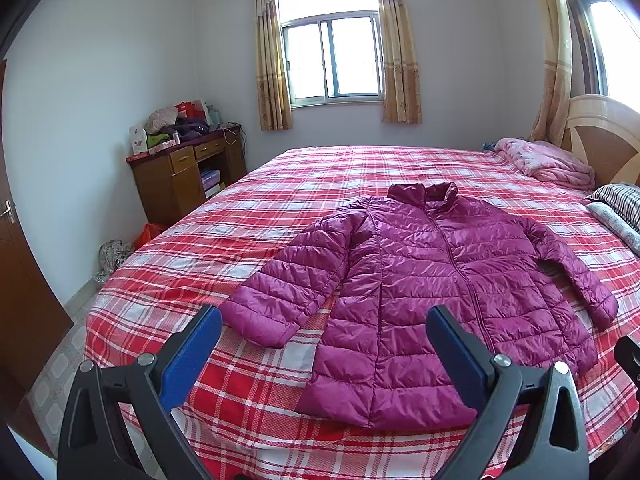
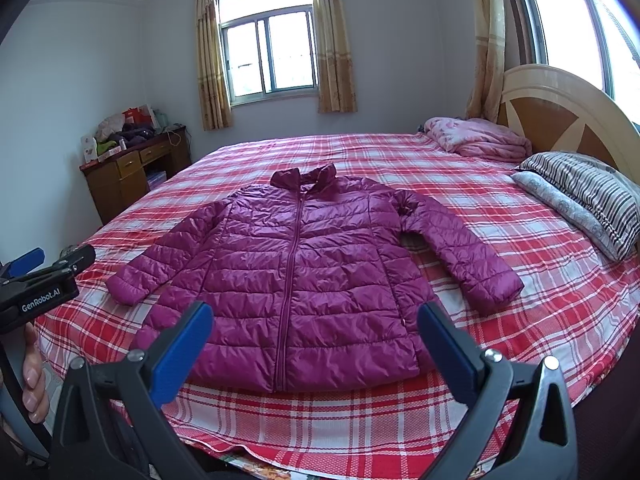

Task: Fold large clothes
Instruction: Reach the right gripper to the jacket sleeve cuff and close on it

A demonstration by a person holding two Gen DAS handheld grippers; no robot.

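A magenta quilted puffer jacket (image 1: pixel 432 280) lies flat and zipped on the red plaid bed (image 1: pixel 248 208), collar toward the far window, both sleeves spread out to the sides. It also shows in the right wrist view (image 2: pixel 296 280). My left gripper (image 1: pixel 324 320) is open and empty, held above the near bed edge, in front of the jacket's hem and left sleeve cuff. My right gripper (image 2: pixel 316 316) is open and empty, in front of the middle of the hem. The left gripper also shows at the left edge of the right wrist view (image 2: pixel 48 280).
A folded pink blanket (image 2: pixel 480 140) and striped pillows (image 2: pixel 584 196) lie by the wooden headboard (image 2: pixel 560 108) at the right. A cluttered wooden desk (image 1: pixel 188 168) stands against the far left wall. Bags (image 1: pixel 120 252) sit on the floor beside the bed.
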